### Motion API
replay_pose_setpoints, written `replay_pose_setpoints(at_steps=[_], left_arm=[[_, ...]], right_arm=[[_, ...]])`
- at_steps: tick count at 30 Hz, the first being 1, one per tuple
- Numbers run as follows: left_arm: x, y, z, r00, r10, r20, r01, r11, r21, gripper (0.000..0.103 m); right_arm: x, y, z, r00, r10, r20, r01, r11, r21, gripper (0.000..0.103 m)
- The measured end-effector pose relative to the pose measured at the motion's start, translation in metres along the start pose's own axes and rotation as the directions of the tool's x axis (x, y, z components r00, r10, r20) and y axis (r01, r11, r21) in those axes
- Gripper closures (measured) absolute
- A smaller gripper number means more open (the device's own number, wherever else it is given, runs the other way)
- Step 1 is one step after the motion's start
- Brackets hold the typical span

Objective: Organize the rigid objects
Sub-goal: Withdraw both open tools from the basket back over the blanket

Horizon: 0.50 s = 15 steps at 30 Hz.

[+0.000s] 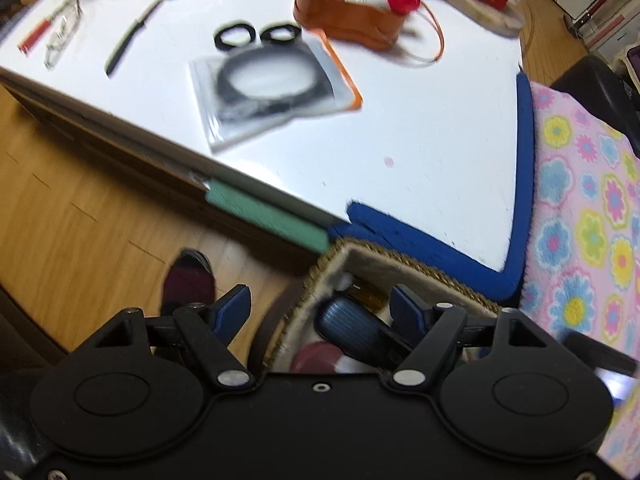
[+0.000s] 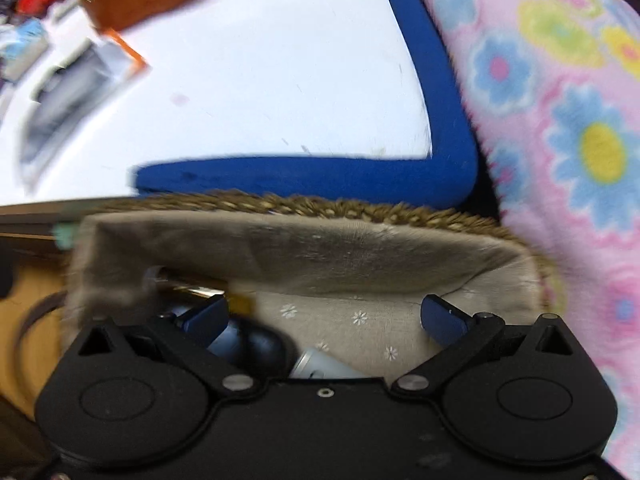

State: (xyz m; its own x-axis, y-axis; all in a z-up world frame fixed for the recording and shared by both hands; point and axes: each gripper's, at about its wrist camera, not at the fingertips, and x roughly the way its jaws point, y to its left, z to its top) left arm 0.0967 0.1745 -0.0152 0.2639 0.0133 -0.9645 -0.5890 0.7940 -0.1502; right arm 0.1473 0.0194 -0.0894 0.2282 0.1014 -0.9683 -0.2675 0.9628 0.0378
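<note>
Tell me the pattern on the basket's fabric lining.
Beige lining with small white flowers, clearest in the right wrist view.

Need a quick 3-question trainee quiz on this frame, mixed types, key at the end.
1. True or false: the left gripper is closed on an object.
2. Where does the woven basket sit relative to the white table?
A. on the tabletop
B. below the blue-padded corner
C. on the flowered blanket
3. Fill in: the two small black rings lie on the table between the bagged black ring and the orange ____.

Key:
1. False; the jaws are open and empty, above the basket.
2. B
3. pouch, stuffed with tubes.
</note>
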Motion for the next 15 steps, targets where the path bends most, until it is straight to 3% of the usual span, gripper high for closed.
replay_pose_setpoints(at_steps=[4,7,11,15], left_arm=[[-0.004,-0.014,-0.007,1.0,0.016,0.026,-0.018,0.997,0.078,0.031],[-0.002,-0.04,-0.02,1.0,-0.006,-0.003,0.006,0.979,0.206,0.031],[-0.005,-0.09,-0.057,0.999,-0.033,-0.032,0.044,0.91,0.412,0.031],[-0.017,-0.142,-0.1,0.993,-0.088,-0.078,0.116,0.832,0.543,0.031]], right_arm=[[-0.06,-0.026,0.003,0.998,0.029,0.047,-0.028,0.999,-0.025,0.0],[-0.102,-0.072,0.005,0.997,0.038,0.063,-0.037,0.999,-0.013,0.0],[-0.149,-0.16,-0.014,0.996,-0.011,0.091,0.004,0.997,0.081,0.0],[-0.177,-0.256,-0.045,0.986,-0.132,0.107,0.108,0.974,0.201,0.0]])
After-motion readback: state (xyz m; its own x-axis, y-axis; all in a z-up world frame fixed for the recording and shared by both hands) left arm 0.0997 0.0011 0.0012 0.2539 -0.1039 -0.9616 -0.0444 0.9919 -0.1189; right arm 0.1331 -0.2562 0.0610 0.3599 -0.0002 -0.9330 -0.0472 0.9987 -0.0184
